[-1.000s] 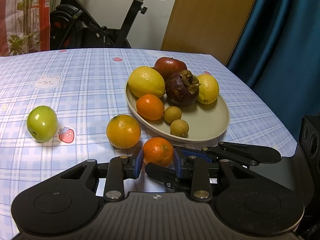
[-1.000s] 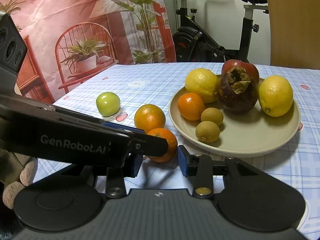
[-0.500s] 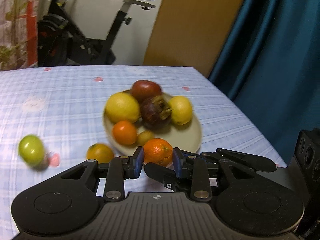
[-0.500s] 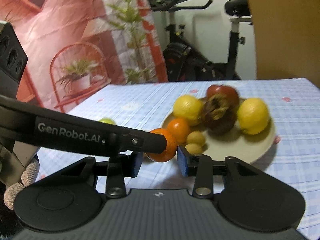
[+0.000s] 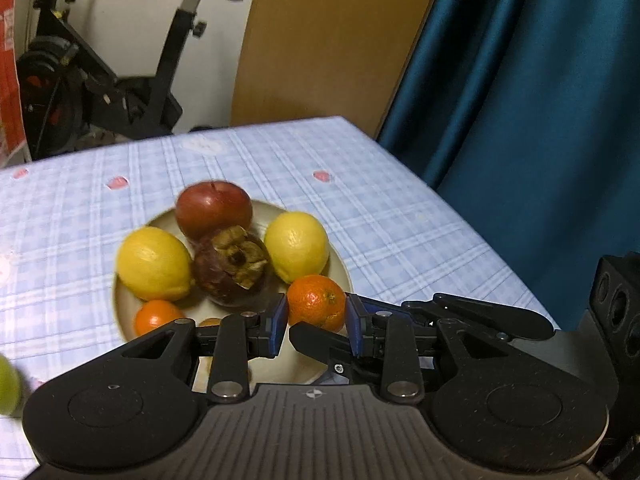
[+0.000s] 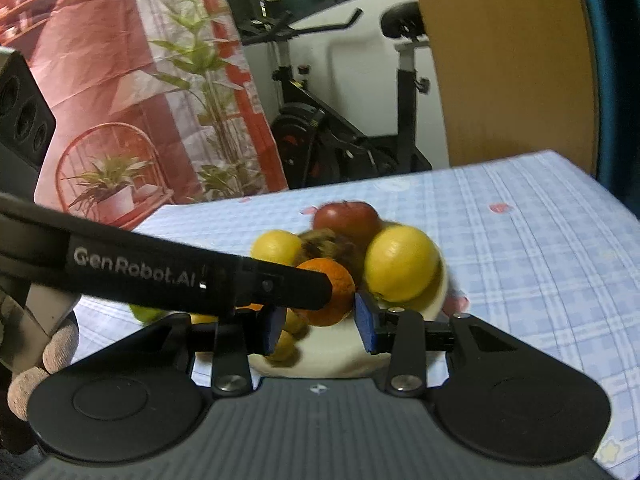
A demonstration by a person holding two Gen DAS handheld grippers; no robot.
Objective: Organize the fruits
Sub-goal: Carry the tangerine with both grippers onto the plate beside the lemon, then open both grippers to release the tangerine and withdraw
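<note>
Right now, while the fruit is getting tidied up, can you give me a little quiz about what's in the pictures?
1. Pick one: what is clamped in the jaws of the left gripper? A) a green apple B) a small orange C) a lemon
2. True or false: two lemons lie on the plate.
3. Fill the gap: behind the mangosteen, at the plate's far side, sits a red ___.
Key: 1 B; 2 true; 3 apple.
</note>
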